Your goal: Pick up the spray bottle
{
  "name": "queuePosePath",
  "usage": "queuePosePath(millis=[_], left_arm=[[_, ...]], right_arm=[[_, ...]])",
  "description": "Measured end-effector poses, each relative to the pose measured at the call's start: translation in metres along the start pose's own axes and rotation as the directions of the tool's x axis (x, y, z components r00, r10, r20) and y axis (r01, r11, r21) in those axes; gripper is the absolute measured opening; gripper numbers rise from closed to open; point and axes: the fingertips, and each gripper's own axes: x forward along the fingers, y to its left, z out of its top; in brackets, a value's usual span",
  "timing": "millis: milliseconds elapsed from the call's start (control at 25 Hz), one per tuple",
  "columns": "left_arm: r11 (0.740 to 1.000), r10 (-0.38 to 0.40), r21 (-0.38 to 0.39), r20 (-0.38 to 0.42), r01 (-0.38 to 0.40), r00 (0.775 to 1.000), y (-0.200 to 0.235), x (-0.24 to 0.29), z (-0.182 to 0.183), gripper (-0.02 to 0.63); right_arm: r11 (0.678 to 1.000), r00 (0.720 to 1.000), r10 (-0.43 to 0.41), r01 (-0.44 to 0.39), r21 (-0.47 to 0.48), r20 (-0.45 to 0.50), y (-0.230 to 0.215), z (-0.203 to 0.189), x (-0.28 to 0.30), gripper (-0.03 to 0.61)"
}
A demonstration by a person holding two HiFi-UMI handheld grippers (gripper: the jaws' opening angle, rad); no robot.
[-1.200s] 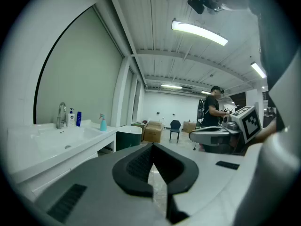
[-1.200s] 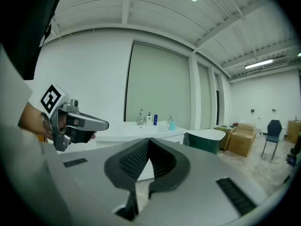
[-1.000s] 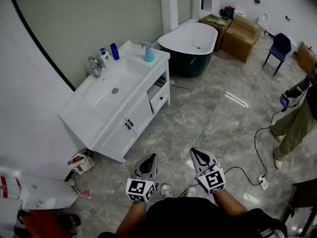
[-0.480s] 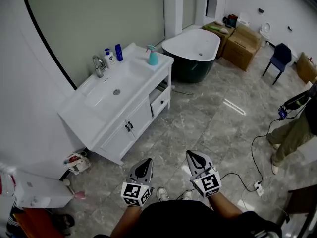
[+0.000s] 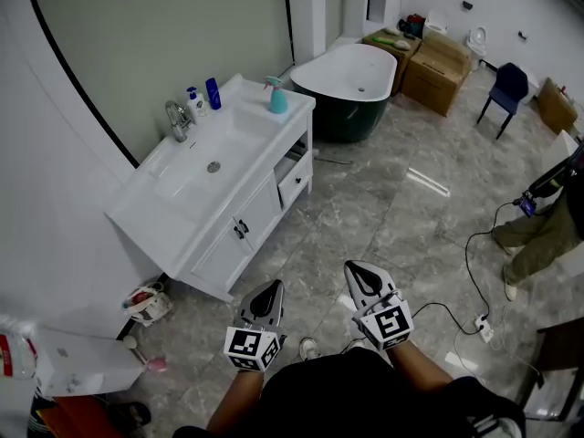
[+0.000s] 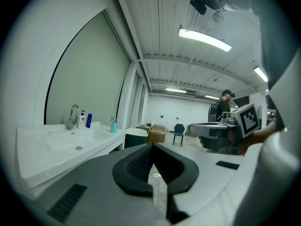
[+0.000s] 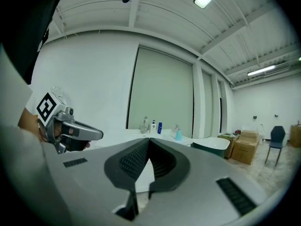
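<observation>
A teal spray bottle (image 5: 276, 96) with a pink trigger stands upright on the far right corner of the white vanity top (image 5: 239, 140). It shows small in the left gripper view (image 6: 113, 125) and the right gripper view (image 7: 178, 133). My left gripper (image 5: 269, 294) and right gripper (image 5: 359, 276) are held low near my body, over the floor, far from the bottle. Both are shut with nothing between the jaws.
A faucet (image 5: 175, 120), a white pump bottle (image 5: 194, 103) and a blue bottle (image 5: 213, 93) stand at the sink's back. A dark bathtub (image 5: 351, 78) lies beyond the vanity. Cardboard boxes (image 5: 442, 69), a blue chair (image 5: 505, 89), a person (image 5: 546, 226) and floor cables (image 5: 474, 281) are to the right.
Both grippers have drifted slightly over the floor, still shut and empty. The head view has shifted a little; the spray bottle has not moved.
</observation>
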Motion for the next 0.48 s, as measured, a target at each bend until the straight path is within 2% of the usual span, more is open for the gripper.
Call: queuePosePath(millis=[480], left_arm=[[1.000,-0.011,-0.001,0.039,0.011,0.999,0.016,-0.008,0.012,-0.006]], right_arm=[[1.000,0.999,-0.023,0.023,-0.012,0.034,0.012,0.018,0.010,-0.002]])
